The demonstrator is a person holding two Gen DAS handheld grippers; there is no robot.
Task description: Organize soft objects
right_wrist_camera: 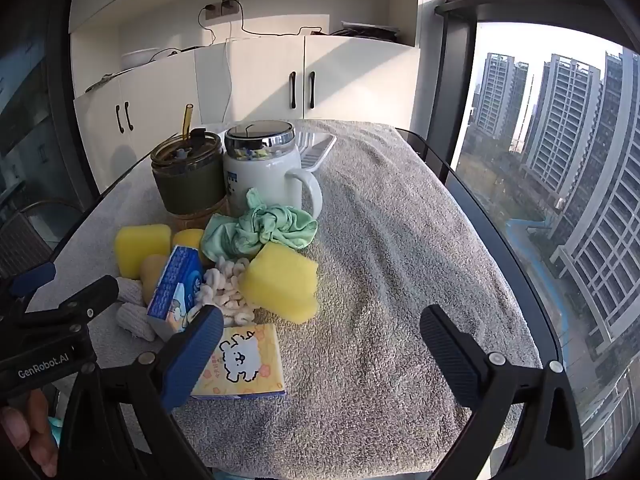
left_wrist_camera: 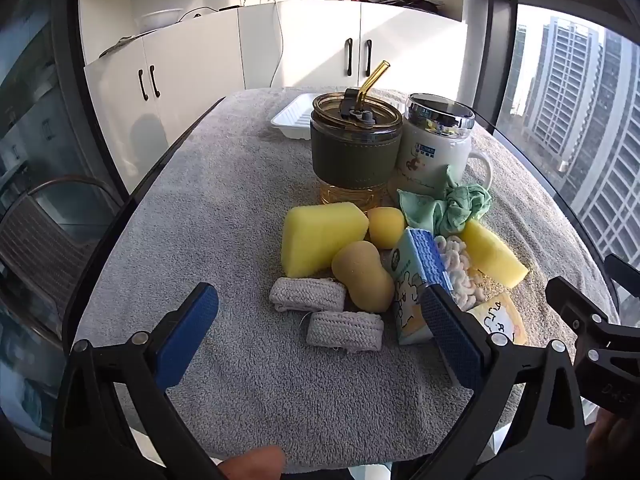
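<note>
A pile of soft things lies on the grey towel (left_wrist_camera: 224, 216): a yellow sponge (left_wrist_camera: 320, 238), a second yellow sponge (right_wrist_camera: 282, 282), a round yellow puff (left_wrist_camera: 386, 226), a tan peanut-shaped sponge (left_wrist_camera: 364, 278), two grey woven rolls (left_wrist_camera: 308, 294), a green scrunchie (right_wrist_camera: 264, 228), a white fuzzy scrunchie (right_wrist_camera: 228, 292), a blue tissue pack (right_wrist_camera: 178, 286) and a yellow tissue pack (right_wrist_camera: 244, 362). My left gripper (left_wrist_camera: 320, 328) is open and empty, hovering before the rolls. My right gripper (right_wrist_camera: 320, 340) is open and empty, just right of the yellow tissue pack.
A green-sleeved tumbler with a straw (left_wrist_camera: 356, 140) and a white lidded mug (left_wrist_camera: 434, 148) stand behind the pile. A white tray (left_wrist_camera: 294, 116) lies at the far end. White cabinets stand beyond. A chair (left_wrist_camera: 44, 232) is on the left, a window on the right.
</note>
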